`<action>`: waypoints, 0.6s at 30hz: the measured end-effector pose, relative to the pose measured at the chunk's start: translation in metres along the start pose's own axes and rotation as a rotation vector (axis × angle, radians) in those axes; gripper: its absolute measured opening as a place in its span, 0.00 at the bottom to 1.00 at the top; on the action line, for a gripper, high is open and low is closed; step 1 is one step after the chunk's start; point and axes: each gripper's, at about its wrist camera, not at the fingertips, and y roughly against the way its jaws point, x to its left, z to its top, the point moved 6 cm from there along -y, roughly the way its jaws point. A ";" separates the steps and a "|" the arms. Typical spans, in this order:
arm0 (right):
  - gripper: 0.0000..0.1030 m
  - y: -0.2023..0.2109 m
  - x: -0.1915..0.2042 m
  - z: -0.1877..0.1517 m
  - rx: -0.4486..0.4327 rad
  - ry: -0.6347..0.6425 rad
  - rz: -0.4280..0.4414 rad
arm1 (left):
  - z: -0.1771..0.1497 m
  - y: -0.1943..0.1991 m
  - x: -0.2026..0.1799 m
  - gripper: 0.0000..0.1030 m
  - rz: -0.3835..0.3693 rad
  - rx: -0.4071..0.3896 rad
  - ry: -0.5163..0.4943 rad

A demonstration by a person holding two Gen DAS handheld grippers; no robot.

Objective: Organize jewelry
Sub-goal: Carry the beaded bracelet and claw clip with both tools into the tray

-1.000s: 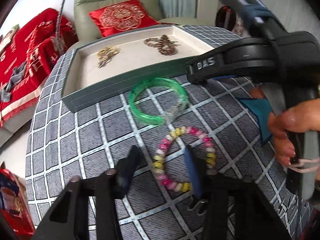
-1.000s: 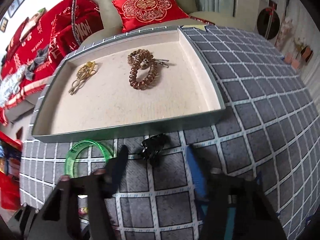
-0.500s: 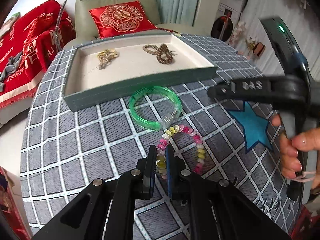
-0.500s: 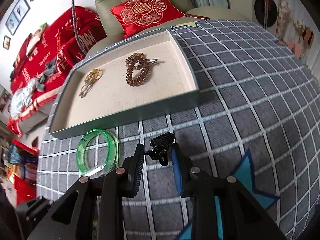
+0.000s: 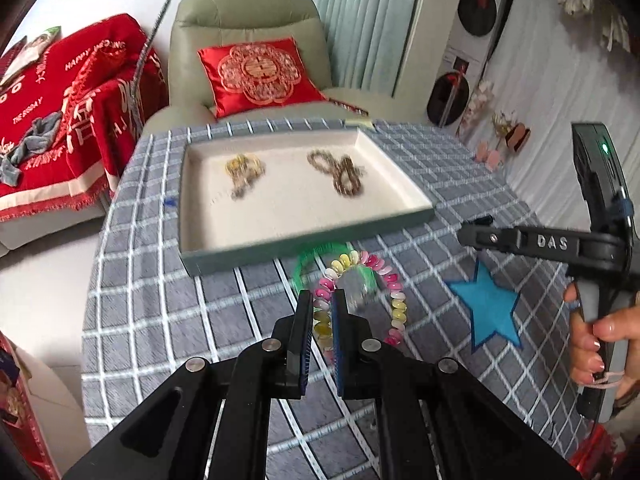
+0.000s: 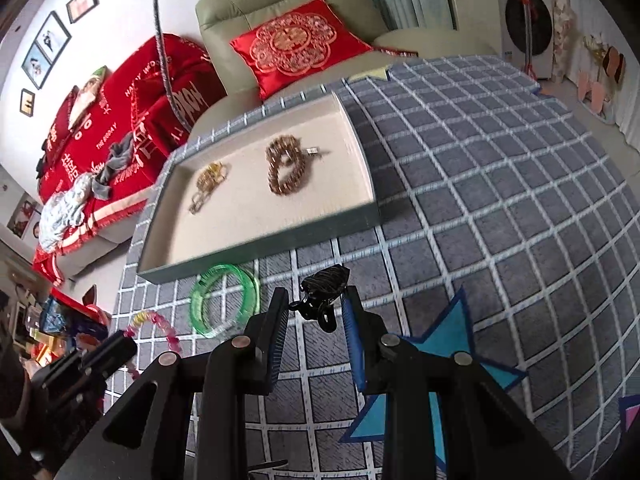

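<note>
The bead bracelet (image 5: 362, 292), pink, yellow and white, is clamped at its near-left arc between the pads of the left gripper (image 5: 321, 320); the rest of the loop hangs forward and to the right of the jaws, over the green bangle (image 5: 320, 252). The black hair clip (image 6: 324, 292) is clamped in the right gripper (image 6: 314, 312), its body projecting past the fingertips toward the tray (image 6: 256, 240). Both items appear to be clear of the checked cloth (image 6: 500, 200), though contact at the lowest beads cannot be ruled out.

Relation governing the next move, as judged: the tray lies straight ahead of both grippers, its near wall just beyond the bangle. The long axis of the tray runs across the view, left to right. Inside it, a gold chain (image 5: 242, 174) is placed toward the left and a brown bead string (image 5: 342, 174) toward the right, with bare lining along the near wall.

The bangle is left on the cloth, just beside the near wall of the tray, between the tray and the left gripper. The right gripper seems marginally closer to the right end of the tray; the left is more nearly centred on the near wall. Either load must be carried over that wall before release.
</note>
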 end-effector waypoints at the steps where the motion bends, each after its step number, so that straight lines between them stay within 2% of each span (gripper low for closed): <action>1: 0.29 0.003 0.002 0.005 -0.007 0.006 0.003 | 0.005 0.001 0.002 0.23 0.003 -0.010 0.002; 9: 0.29 0.006 0.025 0.044 -0.041 0.065 0.010 | 0.050 0.001 0.025 0.23 0.033 -0.067 0.028; 18: 0.29 -0.016 0.042 0.088 -0.055 0.120 0.002 | 0.108 -0.025 0.043 0.23 0.047 -0.092 0.056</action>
